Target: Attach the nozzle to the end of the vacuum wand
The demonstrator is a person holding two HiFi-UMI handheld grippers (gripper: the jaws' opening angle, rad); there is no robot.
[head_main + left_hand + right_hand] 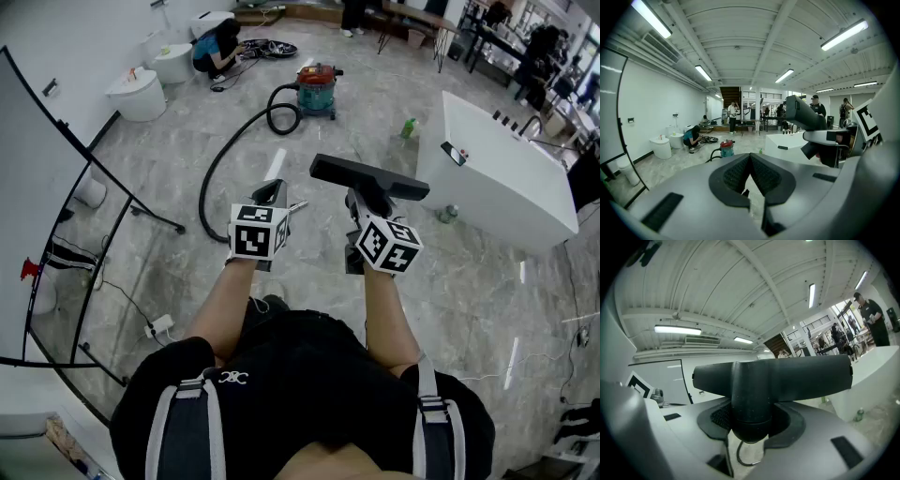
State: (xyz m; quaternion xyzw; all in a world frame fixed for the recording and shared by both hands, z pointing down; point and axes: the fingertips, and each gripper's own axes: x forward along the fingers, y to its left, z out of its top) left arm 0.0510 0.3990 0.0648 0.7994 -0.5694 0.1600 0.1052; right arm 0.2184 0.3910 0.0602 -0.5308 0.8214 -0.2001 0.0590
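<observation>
My right gripper (367, 202) is shut on the round neck of a black T-shaped floor nozzle (370, 176), held up with its wide bar across. In the right gripper view the nozzle (773, 378) fills the middle, its neck clamped between the jaws (750, 423). My left gripper (277, 193) is beside it at the left, shut with nothing in it (750, 159). The white vacuum wand (275, 166) lies on the floor beyond the left gripper, joined to a black hose (217, 164) that runs to the red and teal vacuum (316, 89).
A white bathtub (506, 178) stands at the right, with a green bottle (409, 127) near it. White toilets (139, 94) and a crouching person (214, 49) are at the far left. A black-framed glass panel (94, 234) and a power strip (159, 326) are at my left.
</observation>
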